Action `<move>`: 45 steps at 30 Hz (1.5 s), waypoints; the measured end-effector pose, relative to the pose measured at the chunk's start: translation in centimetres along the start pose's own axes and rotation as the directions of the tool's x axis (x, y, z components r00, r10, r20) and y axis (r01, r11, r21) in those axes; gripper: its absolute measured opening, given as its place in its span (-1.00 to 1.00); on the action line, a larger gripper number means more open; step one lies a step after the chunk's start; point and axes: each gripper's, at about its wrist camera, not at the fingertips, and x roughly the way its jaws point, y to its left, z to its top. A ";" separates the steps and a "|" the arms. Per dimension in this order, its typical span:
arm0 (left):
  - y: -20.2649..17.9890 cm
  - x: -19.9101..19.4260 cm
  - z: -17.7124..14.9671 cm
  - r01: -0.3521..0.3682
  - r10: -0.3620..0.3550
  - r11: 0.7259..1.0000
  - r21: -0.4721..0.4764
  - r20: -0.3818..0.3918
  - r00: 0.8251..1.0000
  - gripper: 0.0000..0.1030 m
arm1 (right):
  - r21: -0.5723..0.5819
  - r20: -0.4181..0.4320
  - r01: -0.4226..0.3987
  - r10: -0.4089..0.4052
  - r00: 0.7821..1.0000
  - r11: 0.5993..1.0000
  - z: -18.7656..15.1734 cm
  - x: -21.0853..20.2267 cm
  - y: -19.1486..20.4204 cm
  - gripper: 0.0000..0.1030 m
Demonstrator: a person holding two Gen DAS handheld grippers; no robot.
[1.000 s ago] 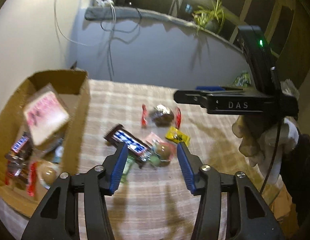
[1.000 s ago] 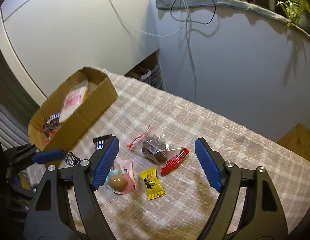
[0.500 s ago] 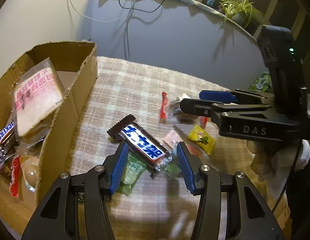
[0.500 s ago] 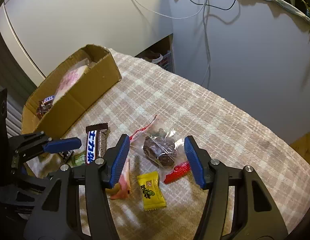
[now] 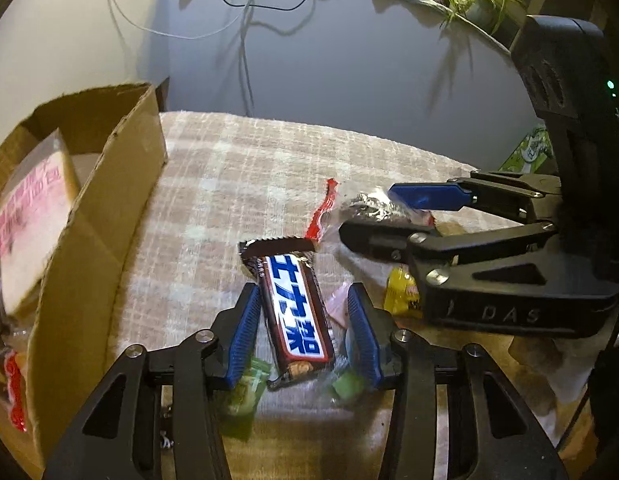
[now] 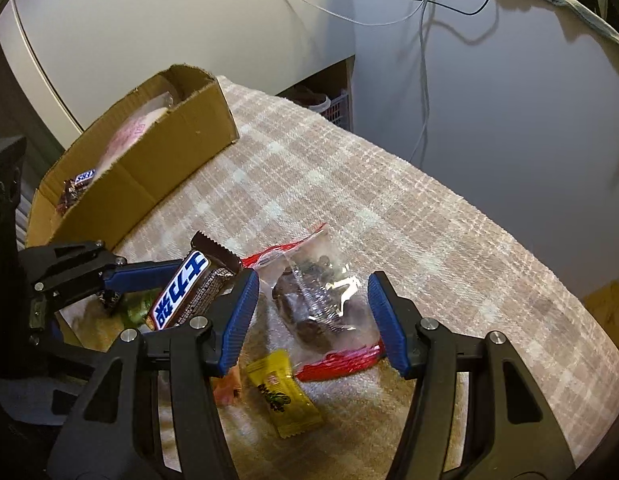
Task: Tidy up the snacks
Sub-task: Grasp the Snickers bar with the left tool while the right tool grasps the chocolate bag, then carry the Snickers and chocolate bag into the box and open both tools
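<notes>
Your cardboard box (image 5: 105, 216) stands at the cloth's left edge, already holding snacks, so it looks like the destination. Your right gripper (image 6: 309, 316) stands apart around the clear bag of chocolates (image 6: 313, 300), not yet pressing. Your left gripper (image 5: 301, 332) is closing astride the chocolate bar (image 5: 295, 312), pads short of its wrapper

Tablecloth (image 6: 349, 184): beige/tan plaid w/ pale lines. Box (image 6: 149, 168), upper left of right-wrist frame: plain brown cardboard. Choc bar (image 5: 297, 308), centre of left-wrist frame: dark brown wrapper, white panel, blue lettering. Clear bag (image 6: 321, 300): red seal strips, dark brown contents. Small candy (image 6: 283, 398), lower centre: yellow. Gripper pads (image 6: 237, 320): blue on black frames.
</notes>
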 end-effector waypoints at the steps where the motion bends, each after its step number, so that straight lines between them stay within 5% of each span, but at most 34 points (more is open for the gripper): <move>1: 0.0 0.0 0.1 -0.006 0.006 1.000 0.004 0.002 1.000 -0.30 | -0.003 -0.003 0.000 0.000 1.000 1.000 0.0 0.1 0.0 0.16; 5: 0.2 0.1 0.1 -0.032 0.031 0.999 0.026 0.013 0.999 -0.48 | -0.022 -0.007 0.035 -0.035 0.999 0.999 -0.2 0.3 0.0 -0.20; 23: -0.1 -2.9 0.1 -0.001 -0.002 0.999 0.032 0.085 0.996 -0.48 | 0.061 0.077 0.017 -0.021 0.997 0.998 -0.8 -4.0 0.0 -0.24; 45: 3.5 -10.5 0.5 0.054 -0.048 0.998 -0.018 0.243 0.969 -0.48 | -0.005 0.150 0.025 -0.024 0.988 1.000 3.3 -7.3 6.8 -0.24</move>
